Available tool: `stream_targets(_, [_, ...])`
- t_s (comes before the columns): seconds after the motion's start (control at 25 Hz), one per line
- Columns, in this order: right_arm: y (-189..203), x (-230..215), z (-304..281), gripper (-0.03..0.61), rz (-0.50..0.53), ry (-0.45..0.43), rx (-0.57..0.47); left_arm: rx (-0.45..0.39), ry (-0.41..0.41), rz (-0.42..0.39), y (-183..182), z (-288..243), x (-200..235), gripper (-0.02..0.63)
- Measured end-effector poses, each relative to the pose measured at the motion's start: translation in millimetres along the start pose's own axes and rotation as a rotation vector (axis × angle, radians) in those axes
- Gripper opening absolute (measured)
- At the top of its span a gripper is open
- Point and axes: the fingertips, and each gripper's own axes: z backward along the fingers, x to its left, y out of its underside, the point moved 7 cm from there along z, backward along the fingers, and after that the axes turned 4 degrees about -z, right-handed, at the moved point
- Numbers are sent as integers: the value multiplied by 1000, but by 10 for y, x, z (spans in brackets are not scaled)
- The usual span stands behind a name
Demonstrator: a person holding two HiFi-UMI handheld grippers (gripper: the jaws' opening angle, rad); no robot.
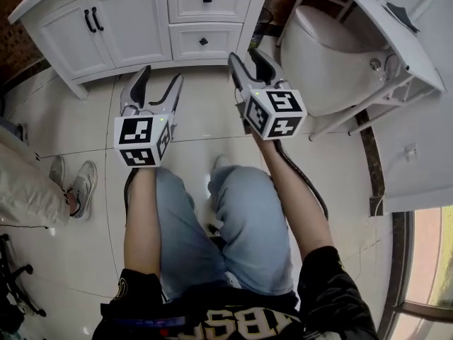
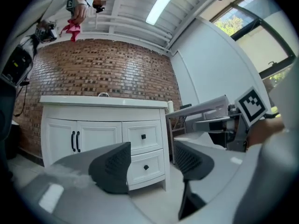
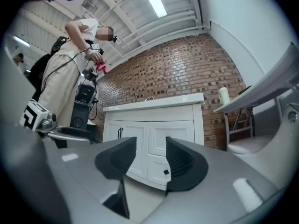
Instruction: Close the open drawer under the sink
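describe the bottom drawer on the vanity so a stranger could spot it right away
Find the white vanity against the brick wall. Its left part has two doors with long black handles; its right part stacks two drawers. Both have one small black knob; the lower drawer is the one nearer the floor.

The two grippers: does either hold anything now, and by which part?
Nothing is held. The left gripper and the right gripper both have jaws apart with only air between them, short of the white cabinet.
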Motion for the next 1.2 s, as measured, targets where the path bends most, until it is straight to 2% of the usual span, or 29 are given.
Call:
stream_targets(0.2, [-169, 259, 353, 232, 24, 29, -118, -42, -24, 11, -40, 86, -1, 293])
stream_targets(0.32, [-9, 254, 267, 309, 8, 47, -84, -57, -55, 41, 13, 13, 92, 296])
stream_targets(0.4, [64, 135, 163, 368, -34, 93, -34, -43, -58, 50, 66, -51, 100, 308])
stream_targets(0.48, [26, 0, 37, 373, -122, 138, -43, -50, -68, 77, 69, -106, 136, 310])
stream_targets(0.52, [21, -30, -8, 373, -136, 136, -49, -49, -75, 92, 80, -121, 139, 310])
stream_targets(0.64, [200, -37, -16, 374, -42, 103, 18, -37, -66, 116, 104, -125, 106, 310])
stream_targets(0.8, [325, -17, -67, 380, -98, 39, 26, -53, -129, 124, 76, -39, 242, 310])
stream_targets(0.88, [364, 11, -107, 380, -56, 33, 46, -49, -152, 130, 109, -6, 283, 308])
stream_targets(1.08, [368, 79, -174, 380, 73, 66, 77, -32, -146, 112, 119, -2, 314, 310])
stream_targets(1.2, [323, 75, -165, 380, 45, 57, 40, 4, -128, 91, 143, -41, 278, 310])
